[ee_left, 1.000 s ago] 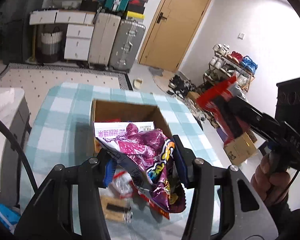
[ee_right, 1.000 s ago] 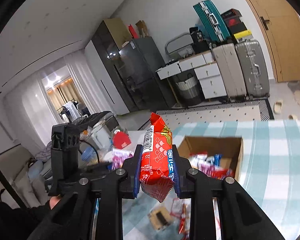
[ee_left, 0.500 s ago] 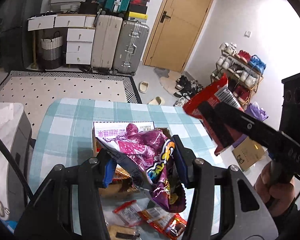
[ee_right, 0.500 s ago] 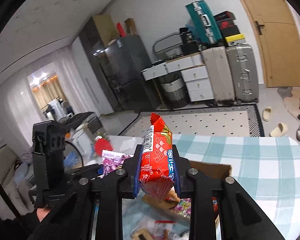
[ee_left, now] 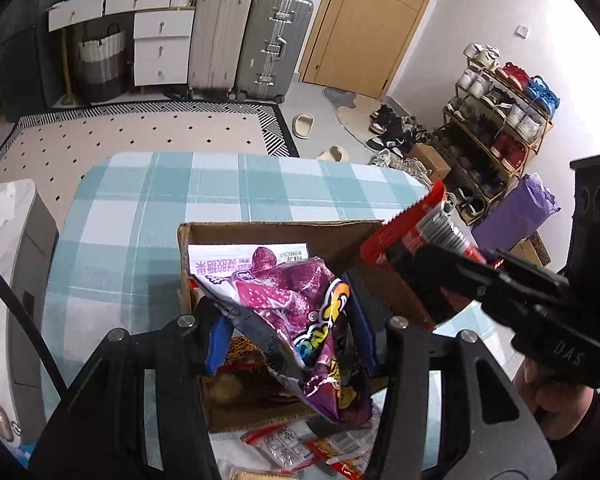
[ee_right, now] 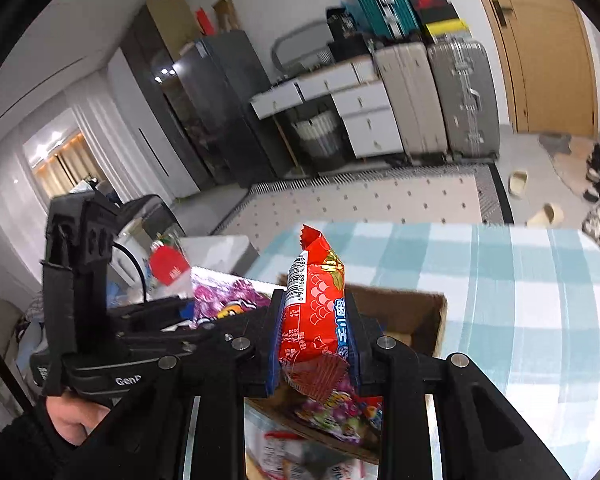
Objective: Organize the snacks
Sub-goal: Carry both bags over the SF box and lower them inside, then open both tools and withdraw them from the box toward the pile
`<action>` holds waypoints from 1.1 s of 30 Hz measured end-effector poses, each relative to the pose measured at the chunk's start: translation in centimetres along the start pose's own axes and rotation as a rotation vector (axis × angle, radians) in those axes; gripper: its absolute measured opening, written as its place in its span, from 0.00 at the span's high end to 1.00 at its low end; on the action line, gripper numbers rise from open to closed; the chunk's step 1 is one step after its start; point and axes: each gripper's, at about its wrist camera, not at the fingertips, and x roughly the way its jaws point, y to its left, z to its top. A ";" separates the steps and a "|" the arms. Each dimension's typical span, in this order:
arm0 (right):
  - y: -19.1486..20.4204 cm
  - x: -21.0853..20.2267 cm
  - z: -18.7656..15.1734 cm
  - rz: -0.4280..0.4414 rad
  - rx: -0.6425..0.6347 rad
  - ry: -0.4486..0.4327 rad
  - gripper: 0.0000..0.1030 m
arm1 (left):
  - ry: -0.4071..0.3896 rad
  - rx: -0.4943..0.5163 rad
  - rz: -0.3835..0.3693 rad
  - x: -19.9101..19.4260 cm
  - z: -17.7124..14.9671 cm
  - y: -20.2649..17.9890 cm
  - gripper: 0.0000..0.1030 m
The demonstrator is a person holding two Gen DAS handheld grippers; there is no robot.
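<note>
Your left gripper (ee_left: 288,320) tilts steeply down over the cardboard box (ee_left: 276,232), clamped on a crumpled purple snack bag (ee_left: 300,312) hanging above the box's contents. Your right gripper (ee_right: 314,340) points less steeply, pinching a red snack packet (ee_right: 314,308) upright above the box's right rim. Loose wrapped snacks (ee_left: 288,448) lie on the checked tablecloth (ee_left: 140,216) just in front of the box.

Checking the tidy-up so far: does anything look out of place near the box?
Yes. Several packets lie loose on the tablecloth in front of the box, not yet put inside.
</note>
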 end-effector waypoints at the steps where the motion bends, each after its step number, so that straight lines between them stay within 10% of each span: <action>1: -0.4 0.5 -0.3 0.001 0.008 0.012 0.75 | 0.003 0.000 0.001 0.6 -0.2 0.1 0.54; 21: -2.5 5.5 -3.1 -0.016 0.015 0.126 0.75 | 0.122 0.004 0.010 6.0 -1.8 0.8 0.50; 26: -2.5 5.0 -2.9 -0.015 0.014 0.118 0.75 | 0.096 -0.012 0.041 5.0 -1.7 1.2 0.30; 33: -2.2 4.6 -2.7 -0.028 0.007 0.118 0.60 | 0.072 -0.009 0.059 3.4 -2.0 1.3 0.29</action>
